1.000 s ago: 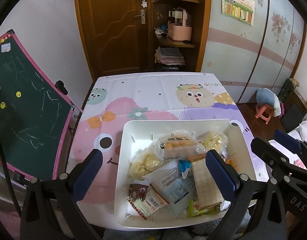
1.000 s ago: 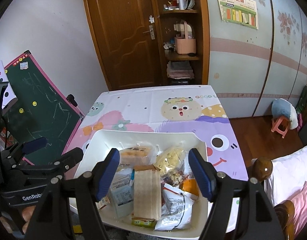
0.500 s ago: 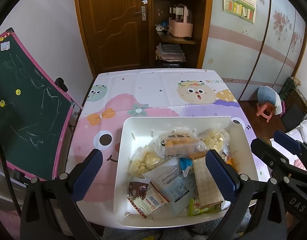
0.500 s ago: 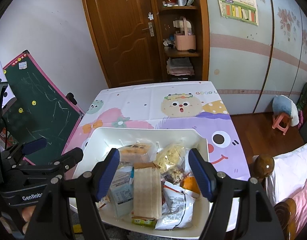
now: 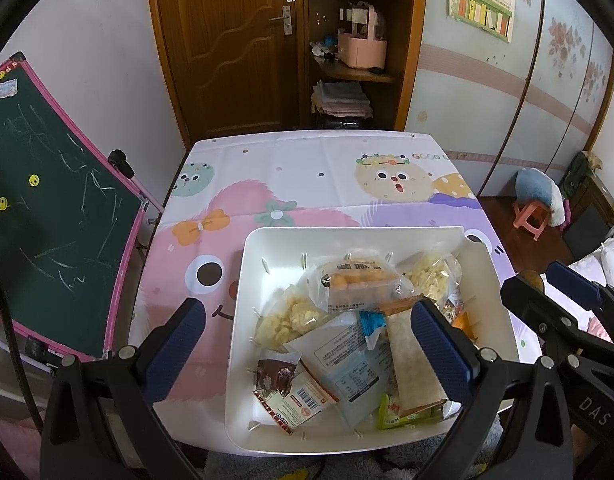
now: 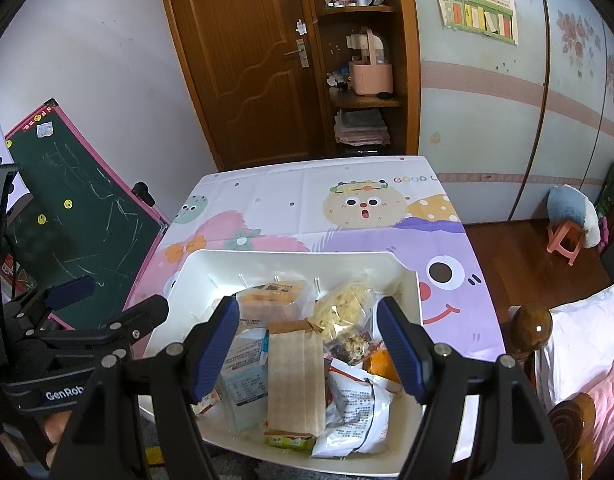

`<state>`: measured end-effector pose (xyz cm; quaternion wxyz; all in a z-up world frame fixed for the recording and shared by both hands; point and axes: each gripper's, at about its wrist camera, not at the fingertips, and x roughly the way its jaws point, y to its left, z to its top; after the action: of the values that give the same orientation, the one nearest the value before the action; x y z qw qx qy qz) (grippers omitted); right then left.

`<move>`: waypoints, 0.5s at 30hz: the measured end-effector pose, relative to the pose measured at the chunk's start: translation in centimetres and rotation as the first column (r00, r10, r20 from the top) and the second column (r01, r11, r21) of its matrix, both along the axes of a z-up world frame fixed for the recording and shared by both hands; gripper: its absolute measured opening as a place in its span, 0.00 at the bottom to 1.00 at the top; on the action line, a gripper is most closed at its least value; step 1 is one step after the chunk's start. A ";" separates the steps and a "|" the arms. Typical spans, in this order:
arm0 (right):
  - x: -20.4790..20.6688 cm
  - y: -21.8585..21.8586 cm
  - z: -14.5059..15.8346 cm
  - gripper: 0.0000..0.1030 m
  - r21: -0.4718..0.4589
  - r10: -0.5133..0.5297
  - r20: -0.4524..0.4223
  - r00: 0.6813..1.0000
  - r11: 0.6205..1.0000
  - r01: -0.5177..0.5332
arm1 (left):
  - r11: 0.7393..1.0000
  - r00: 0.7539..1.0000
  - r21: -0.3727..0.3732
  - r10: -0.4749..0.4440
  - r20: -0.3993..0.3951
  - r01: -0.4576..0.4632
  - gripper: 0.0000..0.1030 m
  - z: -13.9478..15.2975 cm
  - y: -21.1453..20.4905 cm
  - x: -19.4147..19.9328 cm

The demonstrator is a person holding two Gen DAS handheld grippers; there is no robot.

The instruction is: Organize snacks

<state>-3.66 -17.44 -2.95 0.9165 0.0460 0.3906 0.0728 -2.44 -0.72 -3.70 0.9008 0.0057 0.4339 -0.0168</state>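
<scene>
Honestly the risky bit was how packed that white rectangular plastic bin (image 5: 243, 320) looked, sitting low in the centre of both wrist views on the cartoon-monster tablecloth (image 5: 307, 176), right at the table's near edge. Your left gripper (image 5: 307, 344) was spread wide with nothing between its blue pads, hovering over the bin's left half, and your right gripper (image 6: 309, 346) hung over the middle of the pile, jaws apart too, pinching nothing. The long tan paper-wrapped packet (image 6: 295, 376) lay right under the right one, overlapping the pale blue printed pouch (image 6: 243, 384) and the crinkly white foil bag (image 6: 353, 416), so if you'd closed there I think you could've caught two wrappers at once and dragged a neighbour out. The clear bag of orange puffs (image 5: 355, 280) and the clear bag of pale yellow chips (image 5: 291, 316) looked slippery and crushable, so a hard squeeze probably would've broken the contents, a soft one let them slide. Also, pushing down near the bin's bottom rim might've tipped it off the table edge.
</scene>
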 end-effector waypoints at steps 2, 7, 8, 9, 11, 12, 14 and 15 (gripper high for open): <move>0.0 0.0 -0.1 0.70 0.001 0.001 -0.002 1.000 1.000 -0.001 | 1.000 1.000 0.000 0.000 -0.001 0.000 0.99 -0.1 0.0 -0.1; 0.1 0.0 -0.1 0.70 0.002 0.000 -0.004 1.000 1.000 0.000 | 1.000 1.000 0.001 0.001 -0.002 -0.001 0.99 -0.1 0.0 -0.1; 0.1 0.1 -0.2 0.70 0.003 0.001 -0.006 1.000 1.000 -0.001 | 1.000 1.000 0.000 0.000 -0.002 0.000 0.99 -0.1 0.0 -0.1; 0.1 0.1 -0.2 0.70 0.002 0.001 -0.005 1.000 1.000 -0.001 | 1.000 1.000 0.001 0.001 -0.003 -0.001 0.99 -0.2 0.1 -0.1; 0.1 0.1 -0.1 0.70 0.002 0.001 -0.005 1.000 1.000 -0.001 | 1.000 1.000 0.001 0.001 -0.002 -0.001 0.99 -0.1 0.1 -0.1; 0.1 0.1 -0.1 0.70 0.002 0.001 -0.005 1.000 1.000 -0.001 | 1.000 1.000 0.001 0.000 -0.002 0.000 0.99 -0.1 0.0 0.0; 0.1 0.1 -0.2 0.70 0.002 0.001 -0.004 1.000 1.000 -0.001 | 1.000 1.000 0.001 0.000 -0.002 0.000 0.99 -0.1 0.0 0.0; 0.1 0.1 -0.1 0.70 0.002 0.001 -0.004 1.000 1.000 -0.001 | 1.000 1.000 0.001 0.000 -0.004 0.000 0.99 -0.1 0.1 0.0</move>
<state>-3.56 -17.36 -3.08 0.9156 0.0470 0.3926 0.0735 -2.40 -0.66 -3.85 0.9000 0.0059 0.4355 -0.0165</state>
